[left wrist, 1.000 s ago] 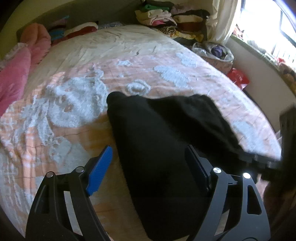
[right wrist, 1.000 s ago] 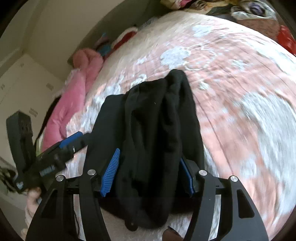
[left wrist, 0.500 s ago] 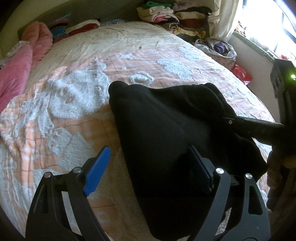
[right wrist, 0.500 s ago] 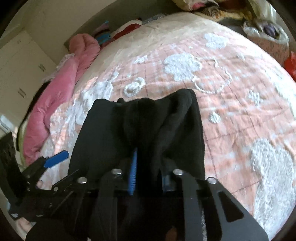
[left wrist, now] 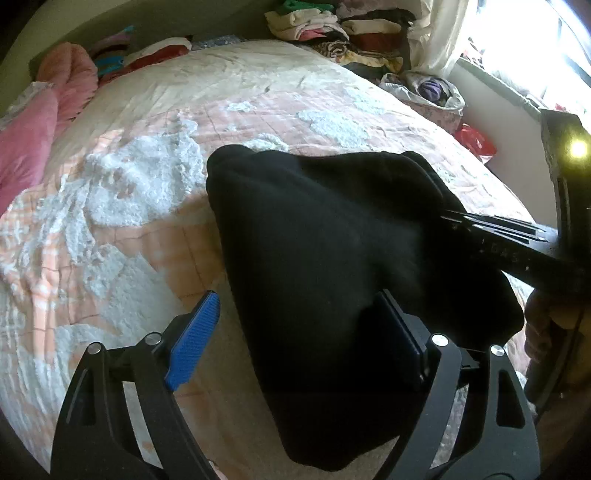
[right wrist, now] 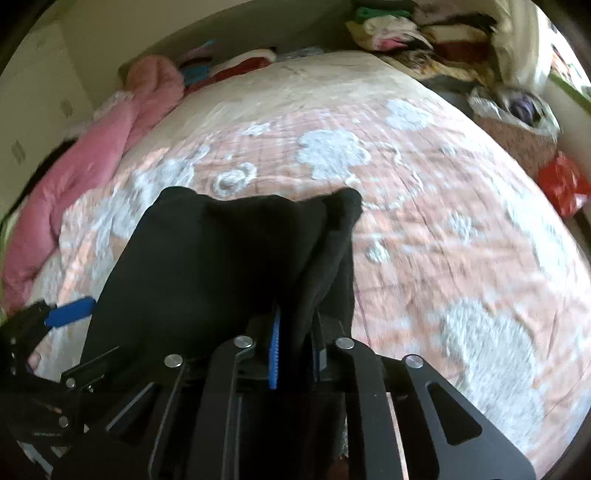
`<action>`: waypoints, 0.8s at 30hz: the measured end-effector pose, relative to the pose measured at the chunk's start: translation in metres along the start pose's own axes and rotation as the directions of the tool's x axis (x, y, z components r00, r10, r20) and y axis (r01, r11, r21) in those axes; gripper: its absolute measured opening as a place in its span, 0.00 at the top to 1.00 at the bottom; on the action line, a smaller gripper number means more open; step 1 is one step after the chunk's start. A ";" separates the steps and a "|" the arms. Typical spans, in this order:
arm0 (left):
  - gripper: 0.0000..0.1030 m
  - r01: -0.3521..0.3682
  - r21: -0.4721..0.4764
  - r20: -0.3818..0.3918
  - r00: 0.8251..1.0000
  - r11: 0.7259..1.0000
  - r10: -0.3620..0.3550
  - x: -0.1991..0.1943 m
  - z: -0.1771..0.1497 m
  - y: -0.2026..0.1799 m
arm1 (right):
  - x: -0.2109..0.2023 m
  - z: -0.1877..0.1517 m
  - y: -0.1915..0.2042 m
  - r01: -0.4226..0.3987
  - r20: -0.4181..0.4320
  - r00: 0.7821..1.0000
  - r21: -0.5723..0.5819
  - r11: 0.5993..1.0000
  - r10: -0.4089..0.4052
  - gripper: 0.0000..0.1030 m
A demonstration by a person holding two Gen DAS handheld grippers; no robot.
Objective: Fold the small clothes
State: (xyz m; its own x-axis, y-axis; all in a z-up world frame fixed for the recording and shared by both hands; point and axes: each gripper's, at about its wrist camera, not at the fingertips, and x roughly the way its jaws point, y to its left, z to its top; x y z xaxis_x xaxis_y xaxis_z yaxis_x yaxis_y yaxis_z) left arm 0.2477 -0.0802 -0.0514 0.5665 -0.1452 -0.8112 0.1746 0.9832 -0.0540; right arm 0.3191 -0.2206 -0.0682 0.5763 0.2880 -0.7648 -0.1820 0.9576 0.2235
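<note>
Right gripper (right wrist: 295, 354) pinches black garment (right wrist: 221, 266); left view hides this.

Bed (left wrist: 258, 92) covered by peach quilt (left wrist: 155, 236) with white fluffy patches. Pink duvet (right wrist: 92, 166) bunched along its left edge. Stacked folded clothes (left wrist: 332, 26) beyond far corner. Patterned bag (left wrist: 424, 92) and red bag (left wrist: 474, 140) beside bed, under bright window (left wrist: 535, 40).
</note>
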 end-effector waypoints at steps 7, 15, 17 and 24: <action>0.25 -0.005 0.000 0.006 1.000 1.000 0.005 -0.009 -0.004 0.000 | -0.041 -0.020 -0.005 0.034 0.052 0.998 0.019 0.999 -0.035 0.55; 0.21 0.007 0.003 0.051 0.999 1.000 -0.007 -0.042 -0.016 -0.005 | -0.121 -0.052 0.001 0.020 0.206 0.978 0.039 0.999 -0.028 0.16; 0.19 0.007 0.004 0.070 0.998 1.000 -0.007 -0.053 -0.021 -0.006 | -0.142 -0.063 0.005 0.023 0.247 0.969 0.038 0.999 -0.032 0.09; 0.09 0.008 0.001 0.130 0.991 1.000 -0.008 -0.100 -0.050 -0.007 | -0.182 -0.106 0.028 0.081 0.307 0.949 -0.020 0.996 -0.071 0.04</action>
State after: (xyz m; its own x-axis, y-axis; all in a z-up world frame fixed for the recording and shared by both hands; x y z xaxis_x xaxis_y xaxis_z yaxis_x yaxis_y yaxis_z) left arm 0.1494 -0.0672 0.0010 0.6650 -0.1661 -0.7282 0.1802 0.9818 -0.0594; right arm 0.1246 -0.2476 0.0125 0.8043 0.2081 -0.5566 -0.1501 0.9774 0.1485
